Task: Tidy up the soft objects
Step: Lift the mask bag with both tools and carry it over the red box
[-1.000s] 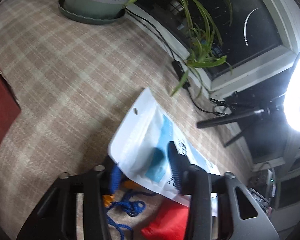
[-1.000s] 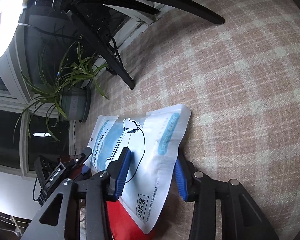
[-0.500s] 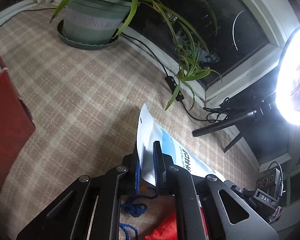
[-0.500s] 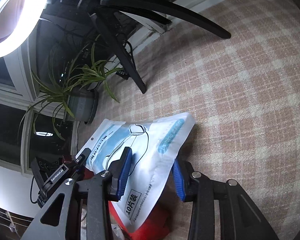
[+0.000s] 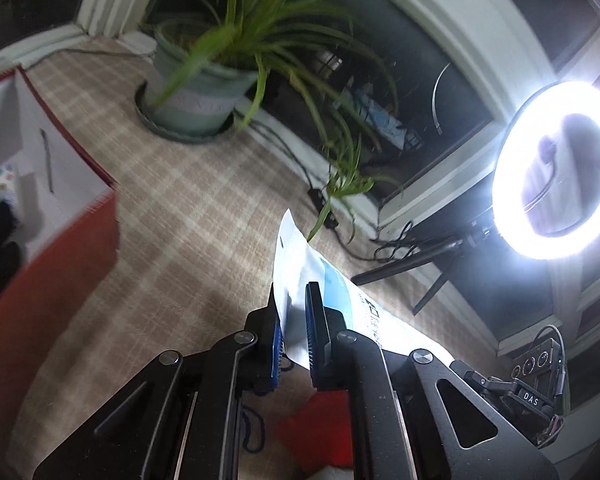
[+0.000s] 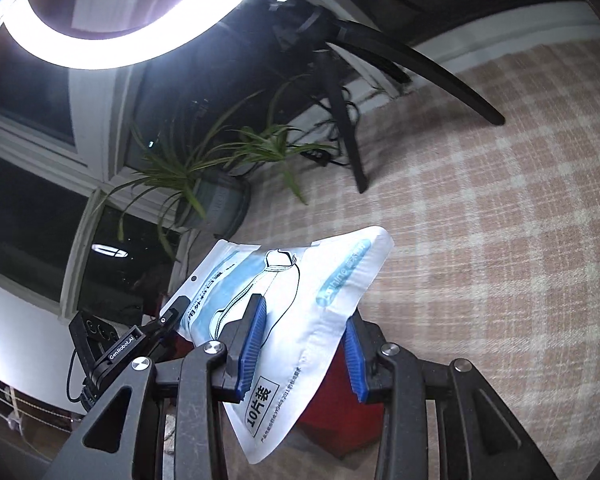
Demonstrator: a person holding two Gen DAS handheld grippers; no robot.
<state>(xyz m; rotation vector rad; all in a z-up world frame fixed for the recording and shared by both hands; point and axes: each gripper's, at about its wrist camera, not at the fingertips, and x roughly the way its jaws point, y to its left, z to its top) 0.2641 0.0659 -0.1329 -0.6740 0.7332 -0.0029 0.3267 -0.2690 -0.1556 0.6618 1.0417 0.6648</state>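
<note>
Since the earlier pictures the white and blue plastic pack of face masks (image 6: 300,296) has left the checked beige cloth (image 6: 500,240) and now hangs in the air between both claws, and the views have tilted up toward the window. The left gripper (image 5: 294,336) is pressed together on one thin edge of the pack. The right gripper (image 6: 300,340) pinches the pack across its width, so the film bulges between the blue pads (image 6: 254,336); its jaws are closing a little more. Below the pack lie a red soft item (image 5: 320,432) and a dark blue cord (image 5: 256,432), not yet handled. Farther, at the left edge of the cloth, stands an open red box (image 5: 60,248), probably the target. Beyond are the green potted plant (image 5: 204,92) and a ring lamp (image 5: 556,172). I judge the task is at an early stage: one item lifted, nothing clearly stored.
</note>
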